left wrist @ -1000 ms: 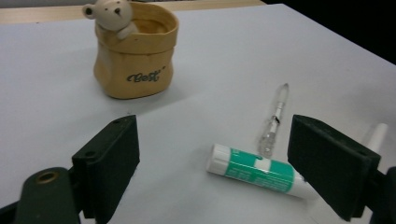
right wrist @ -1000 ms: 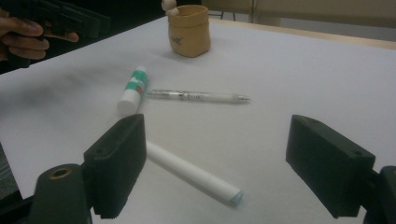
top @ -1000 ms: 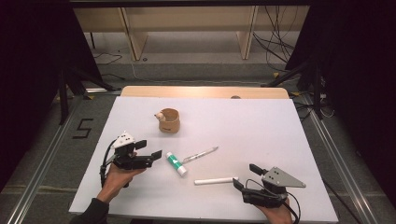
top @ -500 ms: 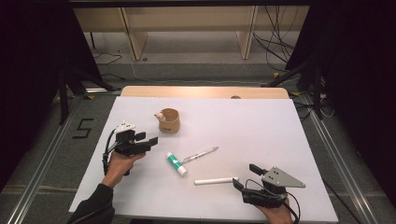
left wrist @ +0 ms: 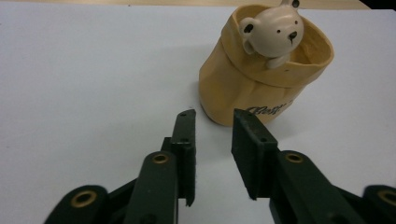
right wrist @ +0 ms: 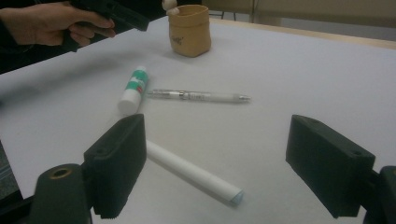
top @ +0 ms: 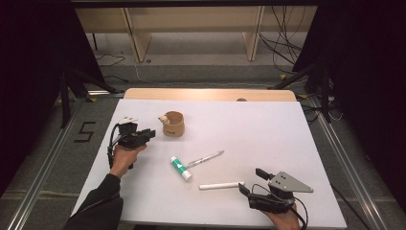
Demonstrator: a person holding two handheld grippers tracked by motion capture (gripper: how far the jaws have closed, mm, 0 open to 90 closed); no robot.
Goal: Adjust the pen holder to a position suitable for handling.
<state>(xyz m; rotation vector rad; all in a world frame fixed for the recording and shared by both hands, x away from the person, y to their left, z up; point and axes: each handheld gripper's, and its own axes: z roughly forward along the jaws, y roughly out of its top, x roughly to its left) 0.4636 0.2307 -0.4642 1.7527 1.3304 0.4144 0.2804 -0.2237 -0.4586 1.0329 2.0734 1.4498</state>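
My left gripper (top: 149, 133) points at the tan bear cup (top: 173, 124) on the white table (top: 268, 139), just short of it; its jaws have just been closing to a narrow gap with nothing between them, the cup's base right beyond the tips. My right gripper (top: 249, 184) rests at the near right edge with its jaws spread wide and empty, the white stick (top: 221, 185) lying just ahead of its left jaw. Between the cup and the stick lie the glue stick (top: 181, 168) and the pen (top: 206, 157), side by side.
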